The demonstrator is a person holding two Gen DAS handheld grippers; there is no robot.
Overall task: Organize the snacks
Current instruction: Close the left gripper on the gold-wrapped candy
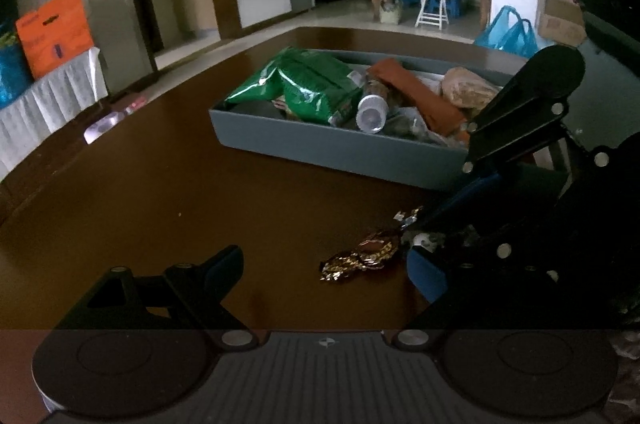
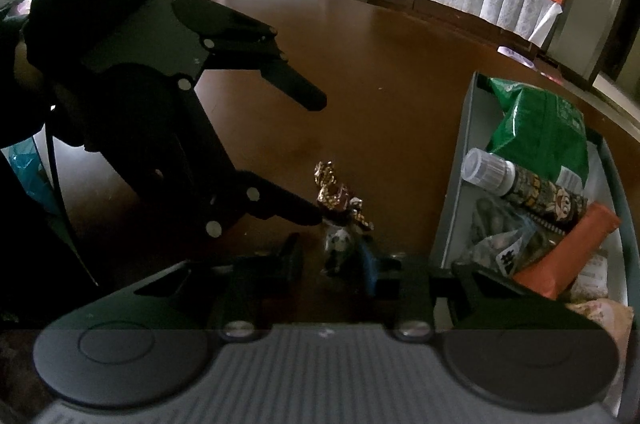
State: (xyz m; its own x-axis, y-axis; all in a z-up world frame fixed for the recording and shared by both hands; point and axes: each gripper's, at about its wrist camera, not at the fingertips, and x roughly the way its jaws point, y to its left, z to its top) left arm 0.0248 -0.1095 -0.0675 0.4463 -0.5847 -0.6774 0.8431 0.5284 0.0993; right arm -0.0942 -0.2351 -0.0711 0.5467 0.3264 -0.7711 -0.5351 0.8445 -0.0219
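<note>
Right wrist view: the pick-up step is in hand. The right tongs [image 2: 334,256] are set narrow around a small white-wrapped candy [image 2: 338,244] at 6 o'clock on the brown surface [image 2: 380,63]; whether the pads already press on it cannot be told. The left tongs [image 1: 326,256] are held wide and empty, with a gold-wrapped candy [image 1: 360,258] lying loose between their fingers, just beside the small one. The grey tray [image 2: 456,183] is seen at 3 o'clock here and at 12 o'clock in the left wrist view, well apart from both candies. Next move, as judged: the grip is to be firmed, the candy lifted clear of the gold wrapper and carried over the tray wall. Counted: two loose candies, one tray, and in it one green bag [image 1: 304,83], one capped bottle [image 1: 372,111], one orange packet [image 1: 420,91], one pale bag [image 1: 468,87]; smaller packets underneath cannot be counted.
</note>
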